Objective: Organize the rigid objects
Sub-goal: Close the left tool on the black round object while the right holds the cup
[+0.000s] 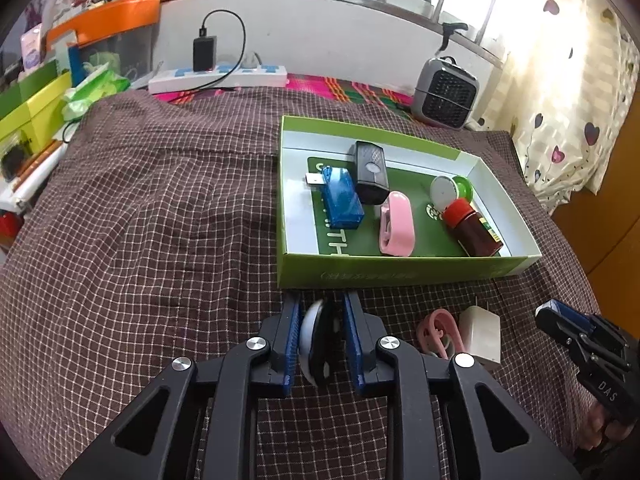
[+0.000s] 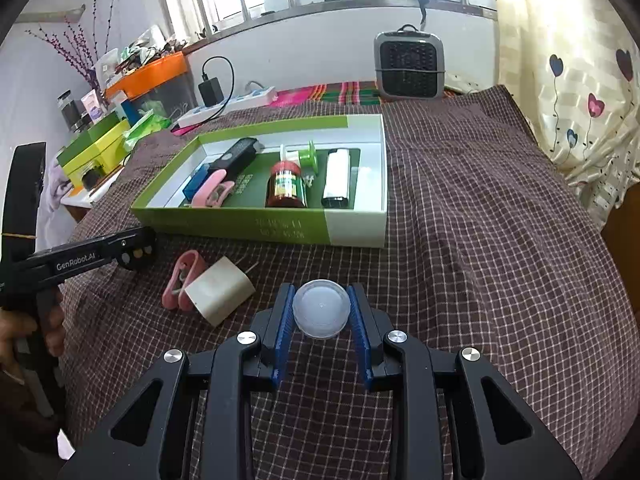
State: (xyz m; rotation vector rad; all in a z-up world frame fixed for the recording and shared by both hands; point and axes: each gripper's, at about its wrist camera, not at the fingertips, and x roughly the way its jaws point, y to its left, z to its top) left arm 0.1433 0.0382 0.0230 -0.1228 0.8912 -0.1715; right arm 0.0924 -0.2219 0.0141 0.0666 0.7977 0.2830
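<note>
My left gripper is shut on a round white-and-black disc held on edge, just in front of the green-and-white box. In the box lie a blue USB stick, a black device, a pink clip, a green spool and a red-capped bottle. Low over the checked cloth, my right gripper is shut on a round translucent white lid. Another pink clip and a white charger plug lie on the cloth between the grippers.
A silver lighter also lies in the box. Behind it stand a grey heater and a power strip with a black adapter. Green boxes and an orange bin crowd the left. A heart-print curtain hangs at the right.
</note>
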